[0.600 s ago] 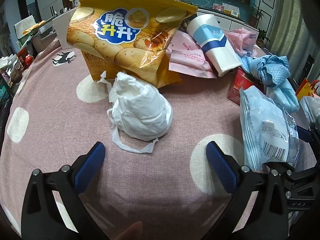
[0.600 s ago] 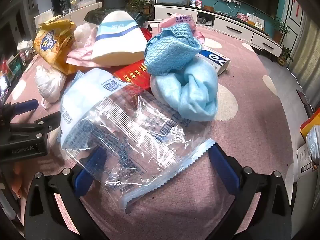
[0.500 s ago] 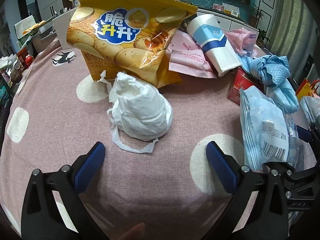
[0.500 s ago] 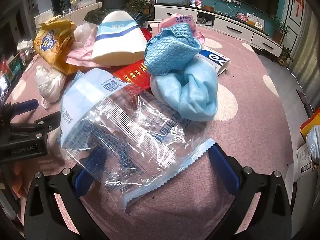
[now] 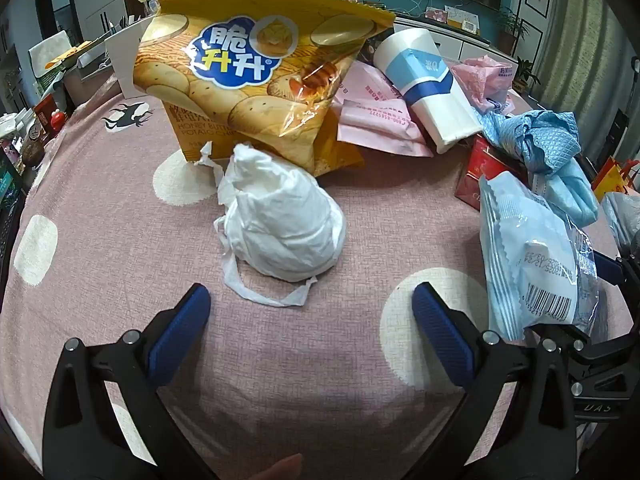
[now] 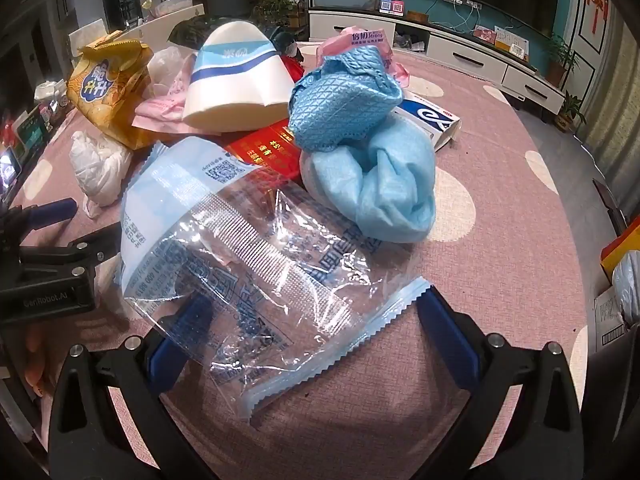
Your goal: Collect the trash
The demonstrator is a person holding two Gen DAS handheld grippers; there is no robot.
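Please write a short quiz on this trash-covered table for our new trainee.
1. True or false: the left gripper is shut on the crumpled white tissue.
2. What lies between the right gripper's open jaws? A) paper cup B) clear plastic wrapper C) yellow chip bag
3. What colour is the crumpled cloth beyond the wrapper?

Key
1. False: its jaws stand open, short of the tissue.
2. B: the clear plastic wrapper lies over the left blue pad, ungripped.
3. Blue.
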